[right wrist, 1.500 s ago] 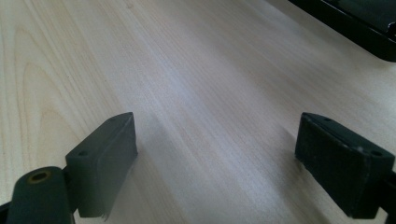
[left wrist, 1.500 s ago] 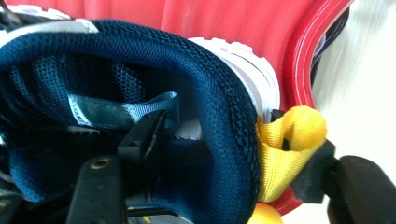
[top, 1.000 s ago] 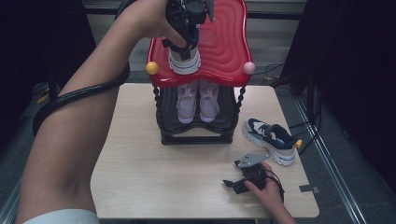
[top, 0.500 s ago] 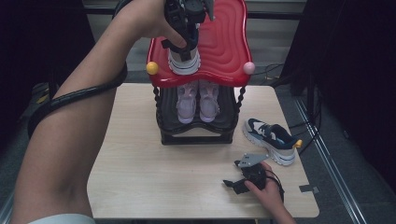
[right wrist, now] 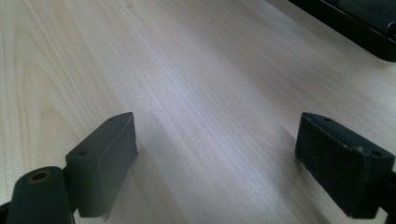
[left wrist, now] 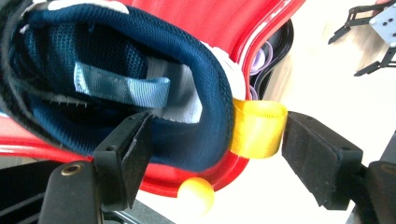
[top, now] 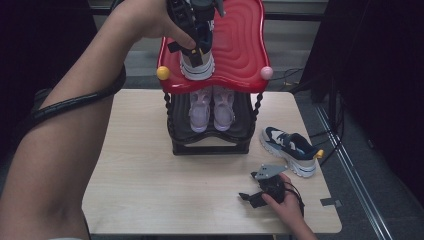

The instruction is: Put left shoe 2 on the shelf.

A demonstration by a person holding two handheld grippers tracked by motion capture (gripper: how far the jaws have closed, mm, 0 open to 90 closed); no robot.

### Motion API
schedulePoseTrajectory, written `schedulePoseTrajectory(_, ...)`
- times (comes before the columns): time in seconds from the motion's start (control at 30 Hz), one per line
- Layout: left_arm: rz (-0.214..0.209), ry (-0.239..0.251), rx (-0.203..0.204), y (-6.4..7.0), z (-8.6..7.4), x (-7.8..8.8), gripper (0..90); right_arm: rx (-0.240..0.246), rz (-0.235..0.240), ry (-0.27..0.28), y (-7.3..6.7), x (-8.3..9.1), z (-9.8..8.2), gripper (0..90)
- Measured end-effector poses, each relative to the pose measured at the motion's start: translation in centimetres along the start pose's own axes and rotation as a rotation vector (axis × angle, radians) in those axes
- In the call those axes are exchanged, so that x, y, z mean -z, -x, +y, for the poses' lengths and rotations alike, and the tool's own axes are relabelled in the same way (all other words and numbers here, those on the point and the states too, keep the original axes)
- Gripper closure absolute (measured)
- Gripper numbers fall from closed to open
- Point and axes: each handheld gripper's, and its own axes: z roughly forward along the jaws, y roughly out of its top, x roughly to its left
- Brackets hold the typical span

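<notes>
A navy sneaker (top: 197, 67) with a white sole stands on the red top shelf (top: 240, 45) of the shoe rack, heel toward me. My left gripper (top: 200, 46) hangs over that heel. In the left gripper view its jaws (left wrist: 215, 158) straddle the padded heel collar (left wrist: 205, 93) and the yellow pull tab (left wrist: 257, 128). One pad sits inside the shoe, the other stands just off the tab, so the gripper is open. The matching sneaker (top: 290, 150) lies on the table at the right. My right gripper (top: 248, 199) rests open on the wood (right wrist: 187, 70) with nothing between its jaws (right wrist: 212, 158).
A pair of lilac shoes (top: 212, 107) fills the rack's black lower shelf. Yellow (top: 163, 73) and pink (top: 266, 72) knobs cap the rack's front posts. The table (top: 150, 175) ends near the right hand. Cables lie on the floor at the right.
</notes>
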Motion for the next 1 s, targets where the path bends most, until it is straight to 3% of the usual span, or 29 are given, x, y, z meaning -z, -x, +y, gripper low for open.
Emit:
schedulePoseTrajectory(0.4,-0.051,-0.034,0.068,-0.1,-1.7,0.5,24.1,0.000,0.000,0.000,0.0,0.0,0.0,12.3)
schedulePoseTrajectory(1.0,-0.090,-0.053,0.117,0.8,-4.2,-0.2,25.0,0.000,0.000,0.000,0.0,0.0,0.0,12.3)
